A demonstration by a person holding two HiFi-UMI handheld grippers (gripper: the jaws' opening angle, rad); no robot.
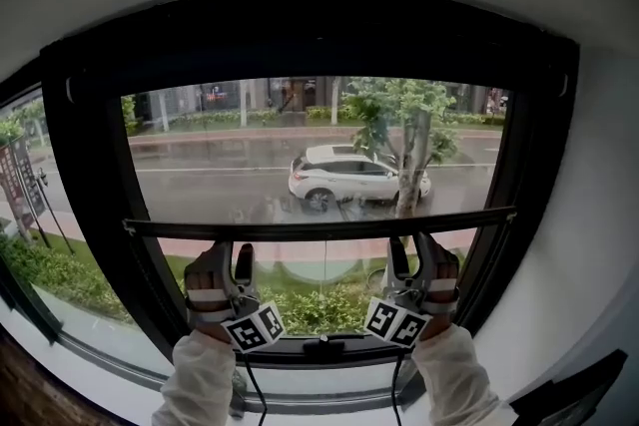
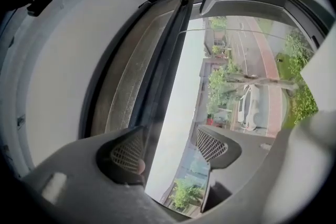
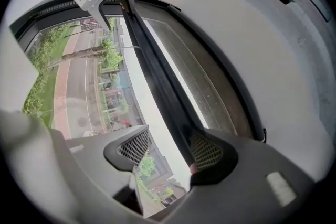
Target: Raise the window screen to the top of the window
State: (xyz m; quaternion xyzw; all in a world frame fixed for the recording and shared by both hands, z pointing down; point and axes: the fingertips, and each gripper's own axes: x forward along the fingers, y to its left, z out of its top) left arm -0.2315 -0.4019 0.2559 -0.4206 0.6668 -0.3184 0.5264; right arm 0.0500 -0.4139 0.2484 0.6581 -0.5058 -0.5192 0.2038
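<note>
Head view: a wide window in a black, matte window frame [image 1: 90,175] looks out on a wet street with a white car [image 1: 349,177] and a leafy tree [image 1: 409,145]. The window screen hangs from the top. Its thin, dark, straight bottom bar [image 1: 319,227] crosses the opening from left to right a little below mid-height, with a long way to go to the top. The mesh above it is too fine to make out. Just under the bar, the left gripper [image 1: 233,254] and the right gripper [image 1: 411,249] point upward, well apart, held by gloved hands in pale sleeves [image 1: 200,379]. Left gripper view: the grey, rounded plastic jaws stand spread, and the bar runs between them, close against one cross-hatched pad [image 2: 127,153] while the other pad stands clear. Nothing is pinched. Right gripper view: these jaws are spread too, and the same smooth bar passes between them, lying beside the far-side ribbed pad [image 3: 206,150]. To do the lift well, it seems best to keep the bar seated deep between both pairs of jaws. Both hands should rise at the same pace so the bar stays level and does not jam in its side tracks. The push should be straight up, because the slim, slick bar could slip out of the spread jaws if either gripper tilts.
</note>
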